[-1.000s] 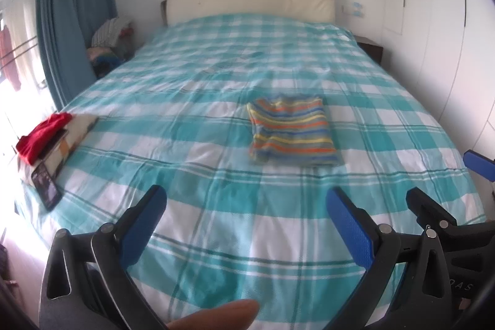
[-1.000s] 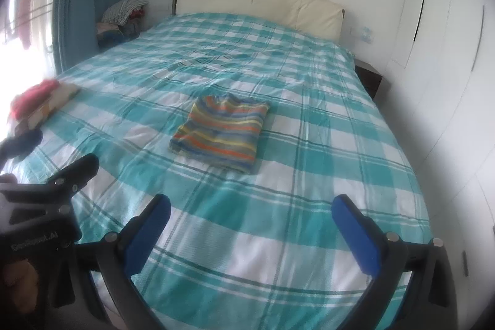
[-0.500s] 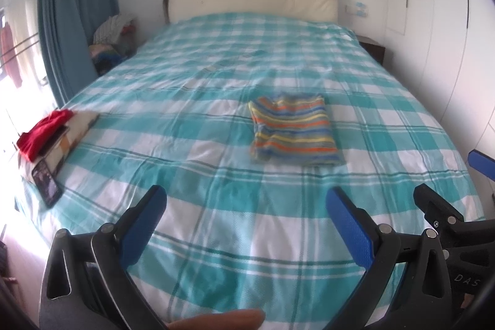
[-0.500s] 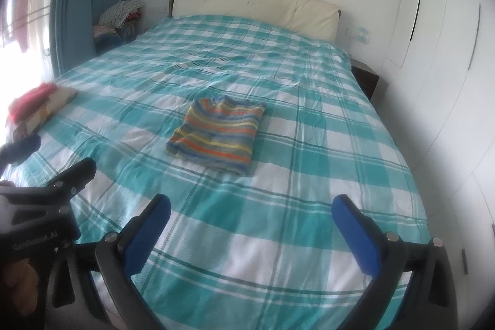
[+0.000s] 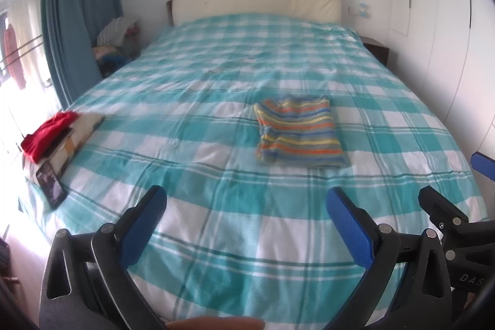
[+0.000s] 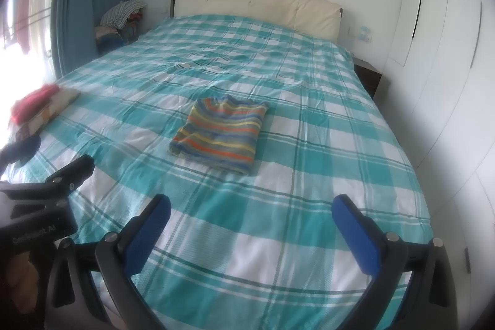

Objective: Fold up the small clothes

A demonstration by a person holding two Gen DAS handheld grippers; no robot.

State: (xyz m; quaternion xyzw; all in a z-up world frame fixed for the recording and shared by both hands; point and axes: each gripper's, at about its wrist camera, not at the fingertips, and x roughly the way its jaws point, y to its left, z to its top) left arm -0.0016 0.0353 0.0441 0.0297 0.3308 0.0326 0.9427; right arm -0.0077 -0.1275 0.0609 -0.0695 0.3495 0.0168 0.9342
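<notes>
A folded striped garment (image 5: 298, 132) lies flat in the middle of the bed, on the teal checked cover (image 5: 216, 181); it also shows in the right wrist view (image 6: 221, 135). My left gripper (image 5: 244, 225) is open and empty, held above the foot of the bed, well short of the garment. My right gripper (image 6: 250, 229) is also open and empty, to the right of the left one. Each gripper shows at the edge of the other's view.
A stack of clothes with a red item on top (image 5: 49, 135) and a dark phone or tablet (image 5: 51, 186) lie at the bed's left edge. A blue curtain (image 5: 77, 20) hangs left, white wardrobe doors (image 6: 448, 51) stand right, a cream headboard (image 5: 256, 2) is at the back.
Both grippers have drifted slightly back and up from the bed, still open. The striped garment has not moved.
</notes>
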